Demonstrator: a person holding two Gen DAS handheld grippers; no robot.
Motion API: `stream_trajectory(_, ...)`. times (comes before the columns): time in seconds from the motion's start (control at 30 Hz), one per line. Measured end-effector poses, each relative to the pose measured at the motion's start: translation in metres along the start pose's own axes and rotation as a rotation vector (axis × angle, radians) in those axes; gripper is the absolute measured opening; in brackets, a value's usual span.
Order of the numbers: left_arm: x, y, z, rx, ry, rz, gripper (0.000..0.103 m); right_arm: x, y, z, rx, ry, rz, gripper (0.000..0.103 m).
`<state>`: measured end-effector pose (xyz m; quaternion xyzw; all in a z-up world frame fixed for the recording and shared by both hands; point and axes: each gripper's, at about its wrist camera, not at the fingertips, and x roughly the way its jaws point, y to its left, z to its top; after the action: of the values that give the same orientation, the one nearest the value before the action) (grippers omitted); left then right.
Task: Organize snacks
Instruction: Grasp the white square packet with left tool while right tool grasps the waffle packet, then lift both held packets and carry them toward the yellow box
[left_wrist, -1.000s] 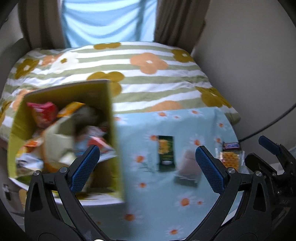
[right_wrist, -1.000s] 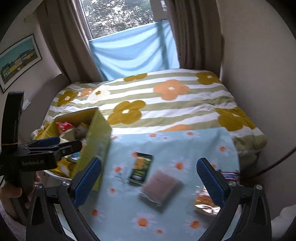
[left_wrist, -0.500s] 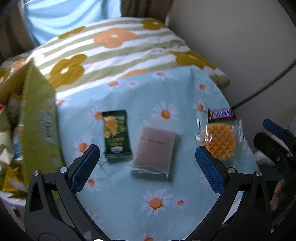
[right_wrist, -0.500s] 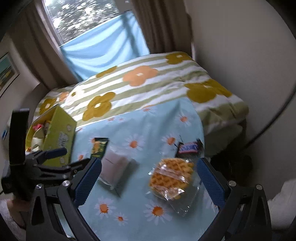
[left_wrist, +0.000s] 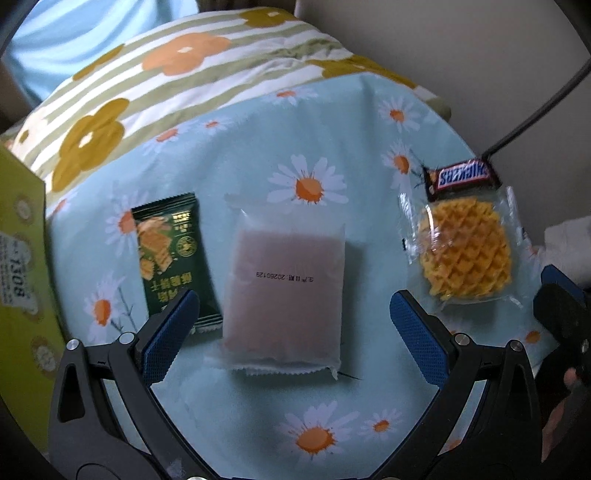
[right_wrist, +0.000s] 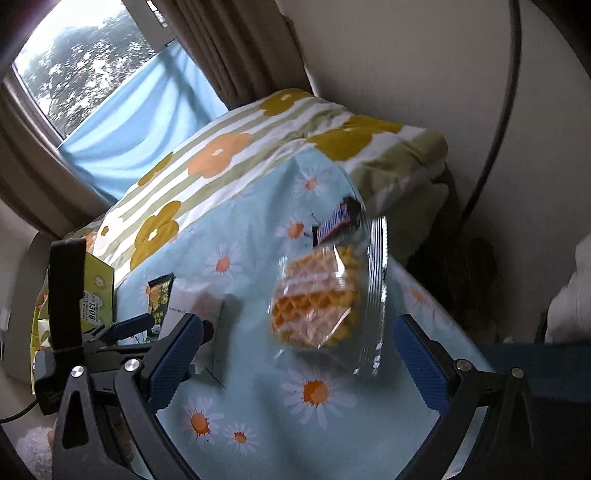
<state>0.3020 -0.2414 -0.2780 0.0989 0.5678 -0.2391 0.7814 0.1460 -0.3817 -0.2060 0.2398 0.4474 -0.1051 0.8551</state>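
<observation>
The left gripper (left_wrist: 293, 325) is spread wide and empty above the frosted pale-pink snack pouch (left_wrist: 286, 291), mid-cloth on the daisy-print light-blue tablecloth (left_wrist: 258, 417). The right gripper (right_wrist: 297, 349) is likewise wide and empty over the clear-wrapped yellow waffle (right_wrist: 316, 299) near the right edge. The yellow-green cardboard box (left_wrist: 22, 266) stands at the left edge.

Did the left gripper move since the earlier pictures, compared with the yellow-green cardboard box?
Yes. The left gripper swung right, away from the yellow-green cardboard box, and now hangs open over the frosted pink snack packet.
</observation>
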Motion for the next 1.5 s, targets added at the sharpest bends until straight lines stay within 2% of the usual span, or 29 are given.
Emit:
stream_trajectory(0.33,0.020,-0.001,0.002,0.052,0.023,0.021,0.095,0.027,-0.011,-0.024,0.102,0.036,0.016,0.102)
stream_trajectory(0.4,0.020,-0.001,0.003,0.058,0.024,0.026,0.091,0.030,-0.013,-0.023,0.118,0.033,0.018,0.102)
stream_trajectory(0.47,0.022,-0.003,0.004,0.066,0.027,0.022,0.076,0.032,-0.016,-0.021,0.134,0.030,0.020,0.102)
stream_trajectory(0.53,0.024,-0.005,0.004,0.083,0.036,0.034,0.075,0.033,-0.017,-0.019,0.139,0.023,0.020,0.102)
stream_trajectory(0.6,0.024,-0.006,0.004,0.101,0.033,0.059,0.069,0.034,-0.017,-0.016,0.141,0.015,0.019,0.102)
stream_trajectory(0.63,0.023,-0.007,0.004,0.107,0.031,0.073,0.062,0.034,-0.017,-0.014,0.144,0.010,0.020,0.102)
stream_trajectory(0.77,0.022,-0.004,0.005,0.101,0.034,0.059,0.060,0.038,-0.020,-0.007,0.168,0.003,0.030,0.101)
stream_trajectory(0.97,0.020,-0.003,0.006,0.092,0.032,0.051,0.060,0.051,-0.021,-0.003,0.182,0.029,0.049,0.078)
stream_trajectory(1.13,0.017,0.001,0.004,0.085,0.029,0.043,0.059,0.060,-0.023,0.001,0.206,0.040,0.063,0.073)
stream_trajectory(1.3,0.014,0.001,0.006,0.080,0.023,0.047,0.059,0.066,-0.023,0.003,0.202,0.057,0.058,0.051)
stream_trajectory(1.5,0.008,0.003,0.008,0.066,0.018,0.046,0.059,0.065,-0.021,0.006,0.182,0.073,0.093,0.039)
